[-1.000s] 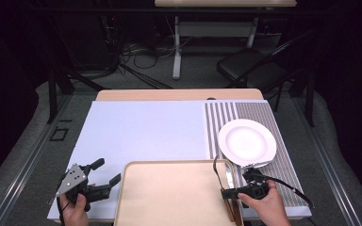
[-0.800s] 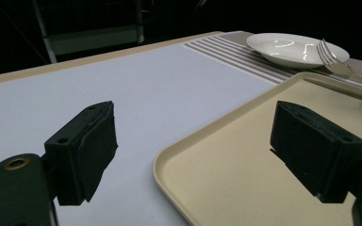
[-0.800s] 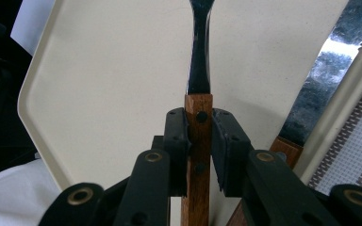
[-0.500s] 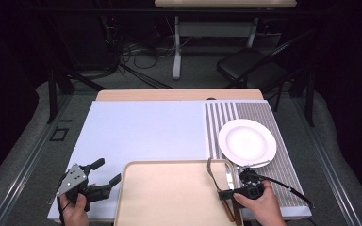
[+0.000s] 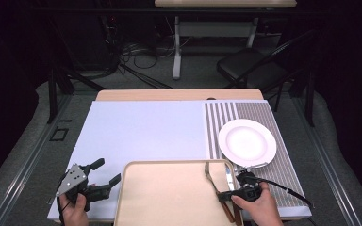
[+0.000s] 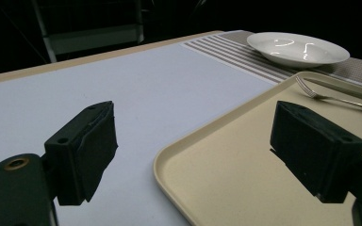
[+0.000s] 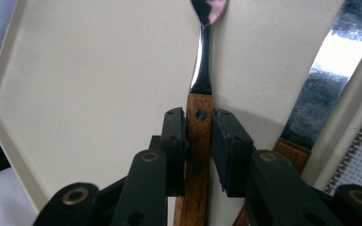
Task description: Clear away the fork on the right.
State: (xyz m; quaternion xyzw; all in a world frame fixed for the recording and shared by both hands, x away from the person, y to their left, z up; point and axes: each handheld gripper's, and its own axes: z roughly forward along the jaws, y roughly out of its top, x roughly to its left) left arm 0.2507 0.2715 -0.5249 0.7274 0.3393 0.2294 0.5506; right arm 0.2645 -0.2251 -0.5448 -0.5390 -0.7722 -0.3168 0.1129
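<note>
Wooden-handled steel spoon sits clamped in the right gripper over the beige plastic tray. Left gripper, at the tray's nine o'clock, gapes wide, empty.

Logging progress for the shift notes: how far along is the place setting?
Done: the plate sits on the striped mat. In hand: the right hand-held gripper is shut on a wooden-handled utensil over the tray. Left: another utensil lies in the tray; the left hand-held gripper is open, idle.
</note>
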